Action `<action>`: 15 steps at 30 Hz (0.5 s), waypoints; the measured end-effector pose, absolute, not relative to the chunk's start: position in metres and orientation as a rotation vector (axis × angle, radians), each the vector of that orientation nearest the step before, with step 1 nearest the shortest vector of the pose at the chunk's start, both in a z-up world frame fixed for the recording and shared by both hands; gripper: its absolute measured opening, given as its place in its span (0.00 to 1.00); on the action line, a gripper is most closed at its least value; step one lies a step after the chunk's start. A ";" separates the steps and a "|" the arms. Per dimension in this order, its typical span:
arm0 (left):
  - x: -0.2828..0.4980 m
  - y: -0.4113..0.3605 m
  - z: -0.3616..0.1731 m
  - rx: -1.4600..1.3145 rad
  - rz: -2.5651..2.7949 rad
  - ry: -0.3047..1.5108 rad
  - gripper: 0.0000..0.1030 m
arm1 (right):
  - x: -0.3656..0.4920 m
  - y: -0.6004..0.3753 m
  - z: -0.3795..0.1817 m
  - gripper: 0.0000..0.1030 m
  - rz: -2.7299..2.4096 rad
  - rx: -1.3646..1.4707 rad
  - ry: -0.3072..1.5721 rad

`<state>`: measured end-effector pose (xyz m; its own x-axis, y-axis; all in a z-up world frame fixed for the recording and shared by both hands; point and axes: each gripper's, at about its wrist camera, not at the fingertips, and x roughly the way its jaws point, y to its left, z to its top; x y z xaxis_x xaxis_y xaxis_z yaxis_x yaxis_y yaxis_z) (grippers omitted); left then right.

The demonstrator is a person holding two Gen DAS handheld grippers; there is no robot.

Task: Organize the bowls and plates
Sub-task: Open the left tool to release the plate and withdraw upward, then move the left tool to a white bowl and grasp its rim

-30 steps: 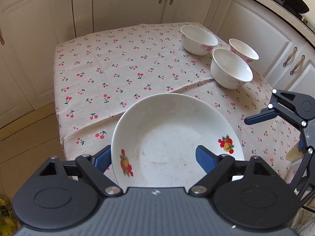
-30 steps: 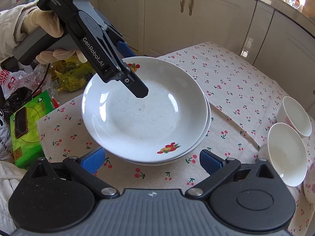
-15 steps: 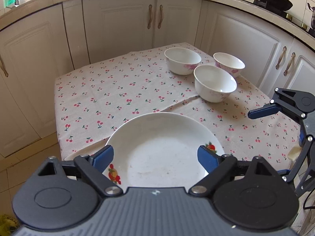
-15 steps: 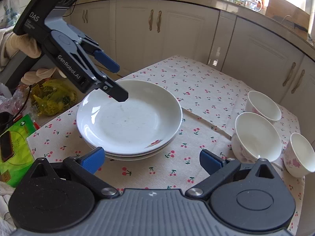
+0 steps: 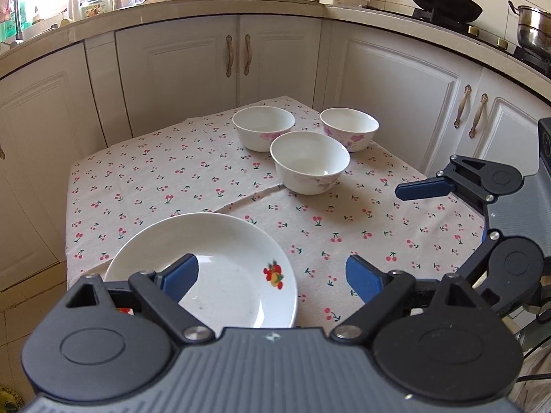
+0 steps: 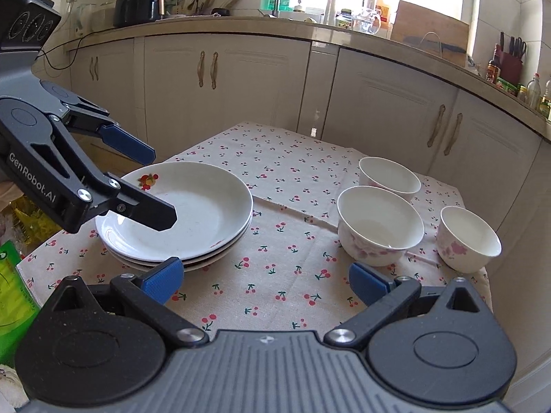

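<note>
Both tongs [image 5: 272,277] [image 6: 267,280] wide apart, empty, above stacked plates [image 6: 193,213].

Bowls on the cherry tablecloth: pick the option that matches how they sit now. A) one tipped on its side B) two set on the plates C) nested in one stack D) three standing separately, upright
D: three bowls each stand upright on the tablecloth, apart from the stack of plates.
</note>
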<state>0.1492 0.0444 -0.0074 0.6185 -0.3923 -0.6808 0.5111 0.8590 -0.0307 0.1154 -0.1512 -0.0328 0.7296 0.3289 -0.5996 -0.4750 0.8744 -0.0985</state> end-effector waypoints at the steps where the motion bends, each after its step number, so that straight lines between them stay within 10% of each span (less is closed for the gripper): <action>1: 0.148 0.040 -0.006 0.176 -0.527 0.734 0.90 | 0.114 -0.154 -0.033 1.00 0.437 -0.249 0.604; 15: 0.177 -0.015 -0.004 0.224 -0.537 0.741 0.93 | 0.129 -0.193 -0.048 1.00 0.363 -0.180 0.599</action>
<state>0.1771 -0.0153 -0.0044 0.6117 -0.3838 -0.6917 0.5379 0.8430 0.0079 0.1291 -0.1931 -0.0476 0.7653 0.2806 -0.5793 -0.3838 0.9214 -0.0607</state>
